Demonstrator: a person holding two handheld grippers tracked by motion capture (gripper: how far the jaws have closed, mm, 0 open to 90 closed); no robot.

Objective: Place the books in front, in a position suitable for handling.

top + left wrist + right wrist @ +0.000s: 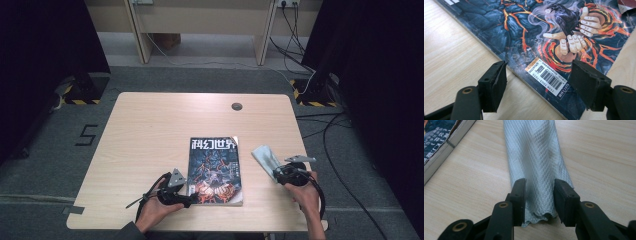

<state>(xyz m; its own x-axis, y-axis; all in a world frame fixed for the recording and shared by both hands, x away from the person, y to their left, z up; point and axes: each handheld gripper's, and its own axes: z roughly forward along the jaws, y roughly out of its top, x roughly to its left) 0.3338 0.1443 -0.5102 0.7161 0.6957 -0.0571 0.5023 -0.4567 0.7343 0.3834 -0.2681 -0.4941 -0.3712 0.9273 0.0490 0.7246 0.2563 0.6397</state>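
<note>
Two grippers are in play, and the nearer business is at the front edge: the left gripper (187,199) sits at about seven o'clock on the table (150,130), jaws spread wide and empty, straddling the near left corner of the magazine (216,171) where the barcode label (548,76) shows in the left gripper view (nothing pinched there, the pads stand clear of the cover). Over at four o'clock, the right gripper (274,172) has the grey cloth (265,157) running between its jaws, which are parted, pads flanking the fold without visibly squeezing it. Here is the relation that counts: the cloth's long axis runs straight away from that gripper, toward twelve in the right gripper view, its ragged near end (537,216) lying between the pads. Magazine spine runs near to far, just beside the cloth's left.
</note>
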